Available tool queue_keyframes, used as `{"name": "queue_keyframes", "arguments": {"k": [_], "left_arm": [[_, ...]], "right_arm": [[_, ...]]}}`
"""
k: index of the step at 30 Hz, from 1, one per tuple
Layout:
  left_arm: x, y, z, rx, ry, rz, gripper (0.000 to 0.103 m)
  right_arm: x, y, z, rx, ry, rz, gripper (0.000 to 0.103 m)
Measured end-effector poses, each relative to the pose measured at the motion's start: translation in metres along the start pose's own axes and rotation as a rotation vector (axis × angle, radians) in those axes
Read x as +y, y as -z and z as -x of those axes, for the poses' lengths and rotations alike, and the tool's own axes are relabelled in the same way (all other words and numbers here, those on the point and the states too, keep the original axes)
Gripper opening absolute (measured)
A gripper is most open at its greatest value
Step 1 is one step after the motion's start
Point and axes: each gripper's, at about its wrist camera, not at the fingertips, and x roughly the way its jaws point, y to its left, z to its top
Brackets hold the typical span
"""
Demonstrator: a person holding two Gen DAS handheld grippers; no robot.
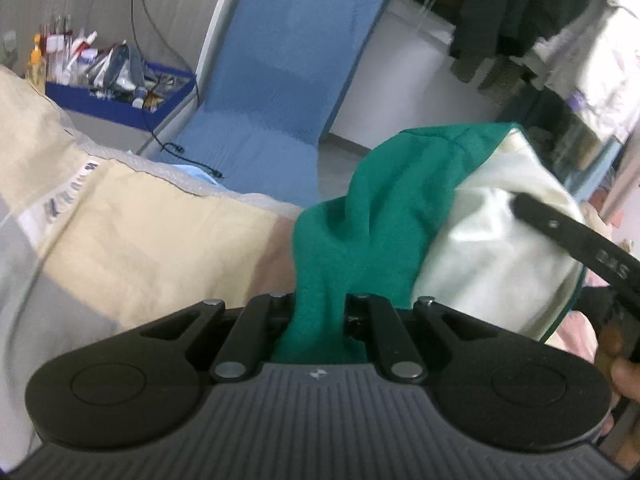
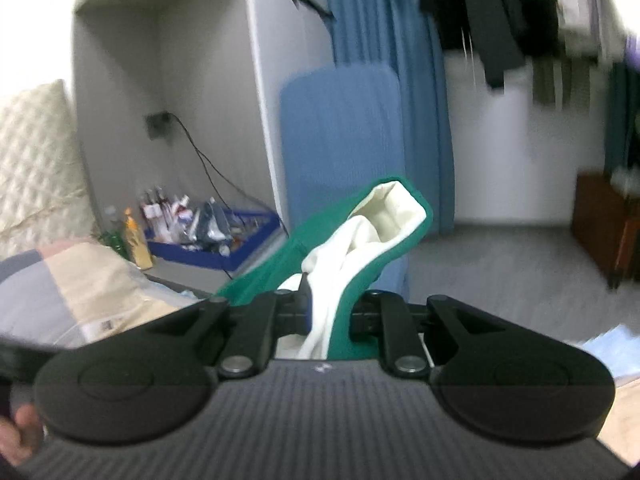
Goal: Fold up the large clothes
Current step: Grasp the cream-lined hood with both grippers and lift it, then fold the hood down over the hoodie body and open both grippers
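A green garment (image 1: 384,216) with a cream-white lining (image 1: 492,256) hangs lifted above the bed. My left gripper (image 1: 318,312) is shut on a bunched green fold of it, which rises from between the jaws. In the right wrist view my right gripper (image 2: 326,312) is shut on the same green garment (image 2: 360,276), green cloth and white lining (image 2: 360,240) both pinched between the jaws. The right gripper's black finger (image 1: 560,232) shows in the left wrist view, lying against the white lining at the right. A hand shows at the lower edge of each view.
A bed with a beige and grey patchwork cover (image 1: 132,232) lies below to the left. A blue crate (image 1: 120,100) full of bottles stands on a low shelf behind it. A blue padded board (image 1: 288,72) leans on the wall. Dark clothes (image 1: 520,12) hang at upper right. Grey floor (image 2: 500,272) stretches beyond.
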Motion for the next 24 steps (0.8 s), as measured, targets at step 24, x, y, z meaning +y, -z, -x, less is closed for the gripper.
{"name": "queue_keyframes", "arguments": {"k": [24], "left_arm": [[-0.109,0.270,0.243,0.052,-0.035,-0.067,0.023]], "right_arm": [[0.045,0.153,0.301,0.109,-0.061,-0.053,0.020]]}}
